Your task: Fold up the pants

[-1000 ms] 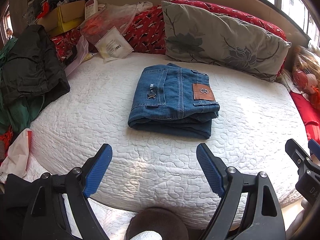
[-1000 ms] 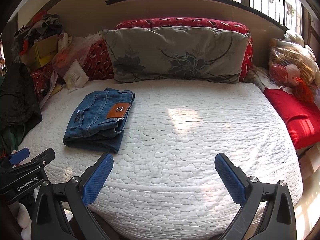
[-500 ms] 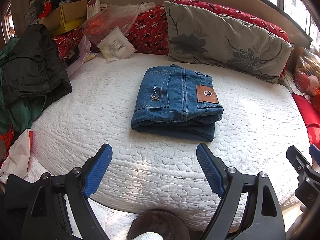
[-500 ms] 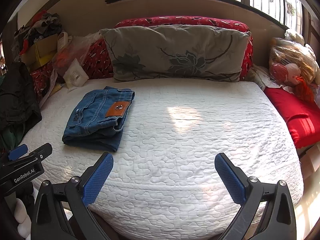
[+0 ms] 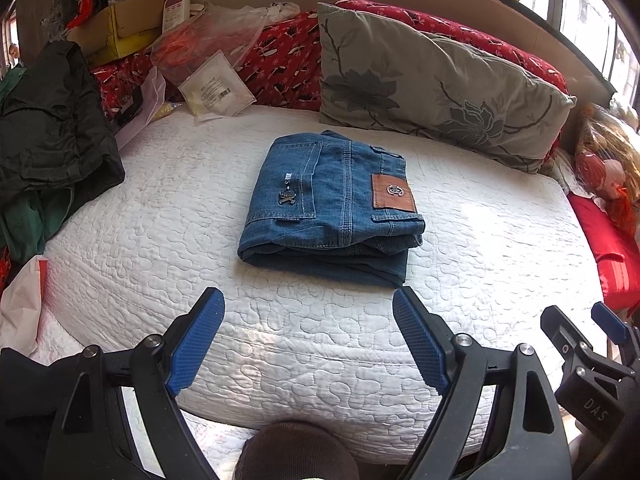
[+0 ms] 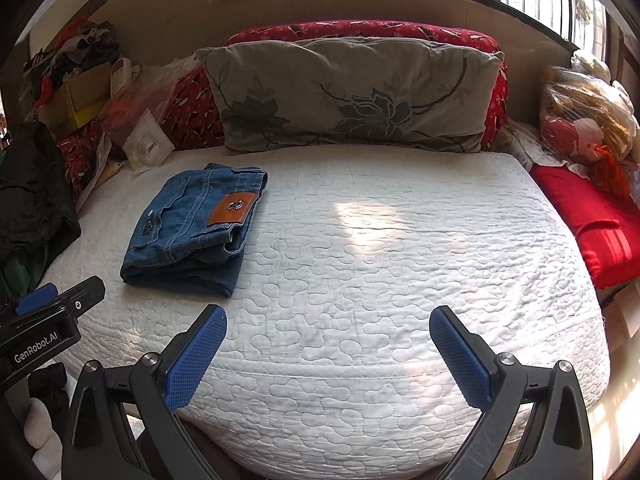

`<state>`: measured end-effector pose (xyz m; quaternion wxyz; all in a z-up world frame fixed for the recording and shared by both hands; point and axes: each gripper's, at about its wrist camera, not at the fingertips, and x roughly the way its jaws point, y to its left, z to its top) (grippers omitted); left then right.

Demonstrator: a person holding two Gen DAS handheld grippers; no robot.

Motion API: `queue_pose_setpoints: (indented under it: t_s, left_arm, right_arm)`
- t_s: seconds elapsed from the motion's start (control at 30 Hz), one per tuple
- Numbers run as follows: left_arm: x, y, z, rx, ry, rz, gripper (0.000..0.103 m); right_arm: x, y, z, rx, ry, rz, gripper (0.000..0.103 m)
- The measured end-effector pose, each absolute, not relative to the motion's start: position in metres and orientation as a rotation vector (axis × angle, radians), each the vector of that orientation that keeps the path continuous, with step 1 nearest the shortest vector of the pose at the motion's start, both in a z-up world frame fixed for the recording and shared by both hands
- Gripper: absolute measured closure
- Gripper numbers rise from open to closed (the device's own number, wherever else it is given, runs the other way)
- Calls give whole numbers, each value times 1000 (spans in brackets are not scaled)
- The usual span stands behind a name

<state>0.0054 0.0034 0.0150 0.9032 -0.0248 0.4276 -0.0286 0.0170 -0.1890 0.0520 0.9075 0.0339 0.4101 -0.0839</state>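
The blue jeans [image 5: 332,204] lie folded into a compact stack on the white quilted bed [image 5: 160,248], brown leather patch up. They also show in the right wrist view [image 6: 196,228] at the left. My left gripper [image 5: 308,320] is open and empty, hovering near the bed's front edge just short of the jeans. My right gripper [image 6: 328,340] is open and empty over the bed's front middle, to the right of the jeans. The left gripper's body shows at the lower left of the right wrist view [image 6: 44,320].
A grey flowered pillow [image 6: 352,92] and red cushions [image 5: 288,64] line the back. Dark clothes [image 5: 48,120], a yellow box [image 5: 116,28] and plastic bags [image 5: 208,48] crowd the left. A red cushion [image 6: 592,216] and a bag of toys [image 6: 584,120] sit at the right.
Both grippers have drifted slightly; the jeans appear a little lower and more centred in the left wrist view. The jeans have not moved on the bed. Both grippers stay open.
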Motion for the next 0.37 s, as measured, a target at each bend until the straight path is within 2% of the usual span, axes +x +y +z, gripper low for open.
queue_pose_setpoints:
  t_s: [0.37]
  left_arm:
    - [10, 5, 16, -64, 886, -47, 16]
  right_arm:
    - [20, -195, 49, 99, 855, -181, 1]
